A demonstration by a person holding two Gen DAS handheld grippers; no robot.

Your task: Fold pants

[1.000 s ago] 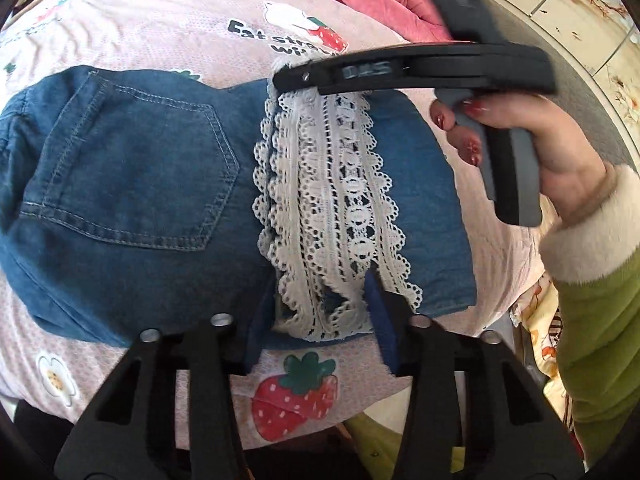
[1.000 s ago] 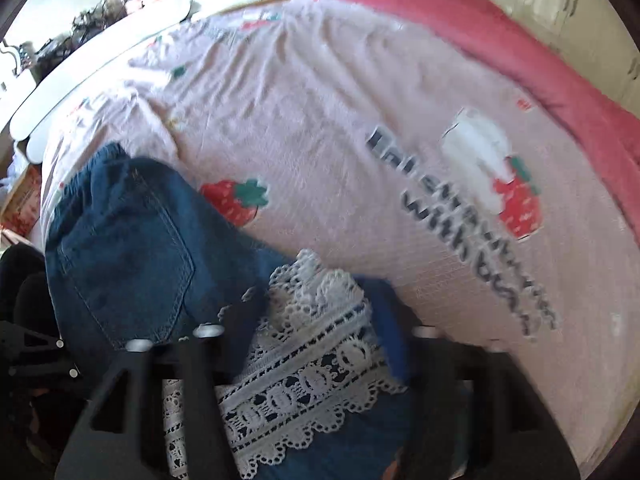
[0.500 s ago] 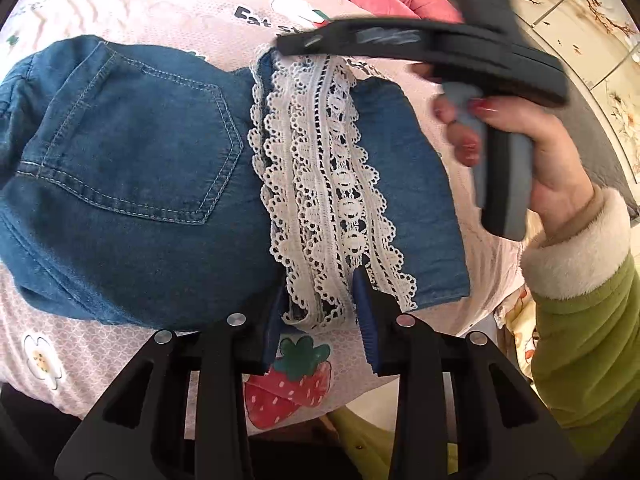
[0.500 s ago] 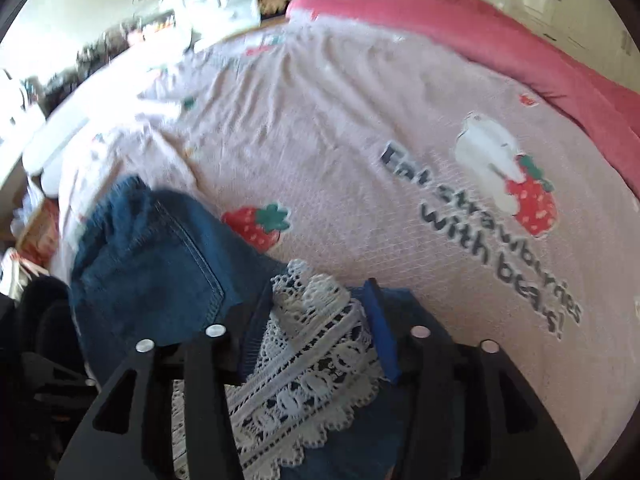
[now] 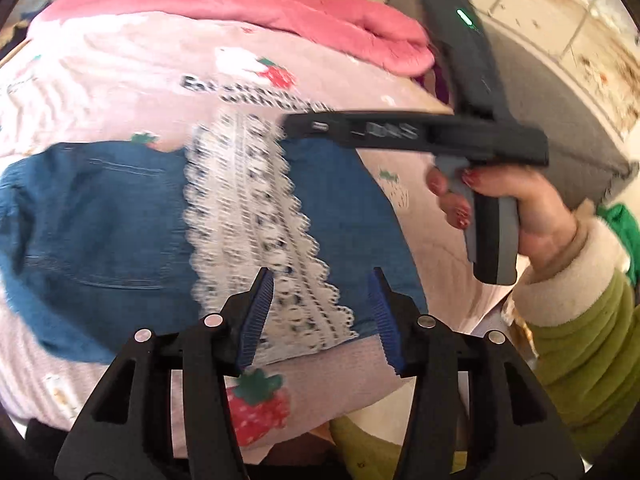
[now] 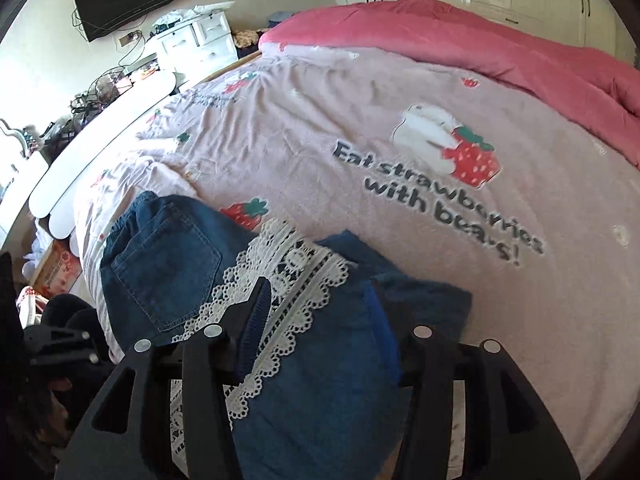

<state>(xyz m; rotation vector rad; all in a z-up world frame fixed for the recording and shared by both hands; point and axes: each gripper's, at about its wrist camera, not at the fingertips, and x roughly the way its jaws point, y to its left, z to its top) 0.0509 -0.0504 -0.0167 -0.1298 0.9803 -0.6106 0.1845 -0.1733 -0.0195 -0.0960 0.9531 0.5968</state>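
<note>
The blue denim pants (image 5: 100, 224) lie folded on the pink bed near its front edge, back pocket up, with a white lace trim band (image 5: 256, 216) across the top fold. My left gripper (image 5: 320, 312) is open and empty, raised just above the near end of the lace. My right gripper (image 6: 320, 320) is open and empty above the far end of the pants (image 6: 160, 264) and lace (image 6: 292, 272). In the left wrist view the right gripper's body (image 5: 412, 136) hovers over the far side, held by a hand.
The pink strawberry-print blanket (image 6: 360, 128) covers the bed. A red quilt (image 6: 480, 40) lies along the far side. A white curved footboard (image 6: 100, 136) and cluttered dresser (image 6: 192, 36) stand at the left. A grey chair (image 5: 560, 136) is right of the bed.
Both grippers opened and let go of the lace-trimmed fold. Both lifted up and back from the pants, which stay lying folded on the bed.
</note>
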